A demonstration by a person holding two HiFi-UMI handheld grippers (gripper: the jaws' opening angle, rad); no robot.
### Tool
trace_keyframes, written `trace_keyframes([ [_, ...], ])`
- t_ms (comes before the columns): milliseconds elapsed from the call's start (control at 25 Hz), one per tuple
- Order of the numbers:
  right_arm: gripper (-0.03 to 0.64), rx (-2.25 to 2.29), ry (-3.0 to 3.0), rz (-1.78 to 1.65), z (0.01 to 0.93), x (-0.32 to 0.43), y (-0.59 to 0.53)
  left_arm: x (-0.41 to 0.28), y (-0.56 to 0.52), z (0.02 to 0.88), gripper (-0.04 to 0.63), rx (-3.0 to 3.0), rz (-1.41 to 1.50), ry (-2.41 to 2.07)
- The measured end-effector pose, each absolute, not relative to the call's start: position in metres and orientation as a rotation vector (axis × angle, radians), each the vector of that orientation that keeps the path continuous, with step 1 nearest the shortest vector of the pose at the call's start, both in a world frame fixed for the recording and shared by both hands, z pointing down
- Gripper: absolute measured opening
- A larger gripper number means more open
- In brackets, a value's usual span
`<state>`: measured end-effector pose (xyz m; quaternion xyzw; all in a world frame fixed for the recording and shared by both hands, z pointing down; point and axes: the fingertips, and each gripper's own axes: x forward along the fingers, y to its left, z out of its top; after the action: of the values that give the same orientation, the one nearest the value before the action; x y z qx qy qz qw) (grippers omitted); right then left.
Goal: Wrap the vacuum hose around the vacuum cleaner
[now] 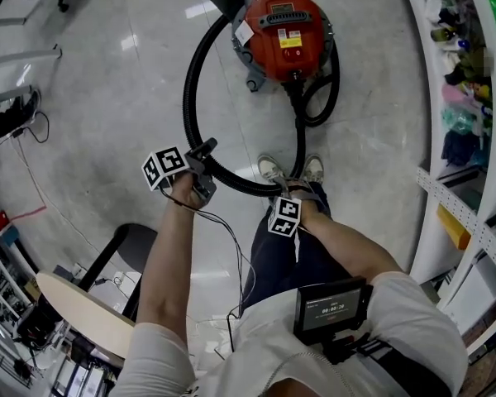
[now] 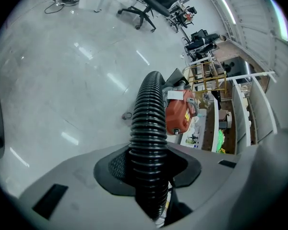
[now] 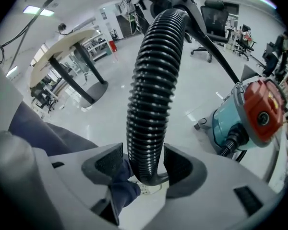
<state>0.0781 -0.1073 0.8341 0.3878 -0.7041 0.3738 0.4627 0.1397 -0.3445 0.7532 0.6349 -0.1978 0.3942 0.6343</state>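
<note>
- while the left tool (image 2: 149, 166) is pinched on the ribbed black hose (image 1: 187, 98) left of centre in the head view, and the right tool (image 3: 145, 164) is pinched on the same hose just above the person's shoes (image 1: 271, 170), the short stretch between them curves low over the floor. a hard pull from either hand could drag the ribs through the pads and cost a grip.
- the red vacuum cleaner (image 1: 285, 30) stands at top centre, well apart from both tools. the hose leaves it in a wide loop down the left side and climbs back up on the right. tugging that loop toward the body, and not toward the machine, would likely roll or tip the cleaner and wrap nothing.
- a smaller black loop (image 1: 329, 98) lies against the cleaner's right side. drawing the big loop tight without feeding slack could kink the hose there.
- the hose passes just in front of the toes, so a step forward could trap it underfoot and jerk it out of a tool.
- a thin cable (image 1: 231, 242) trails from the left tool along the leg. it could catch in the coils as they are wound.
</note>
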Motion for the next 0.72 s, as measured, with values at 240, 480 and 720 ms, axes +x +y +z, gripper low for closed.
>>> trace_keyframes([
  [240,0.229,1.024,-1.679,0.891,0.837,0.091,-0.094,0.144,-0.344,0.741,0.14,1.435,0.88,-0.448],
  [480,0.181,1.013,-1.716,0.778,0.835,0.089,-0.098,0.139,-0.337,0.732,0.138,1.434,0.889,-0.421],
  [720,0.176,0.94,-1.821,0.793,0.803,0.057,-0.064,0.121,-0.321,0.734,0.138,1.442,0.991,-0.402],
])
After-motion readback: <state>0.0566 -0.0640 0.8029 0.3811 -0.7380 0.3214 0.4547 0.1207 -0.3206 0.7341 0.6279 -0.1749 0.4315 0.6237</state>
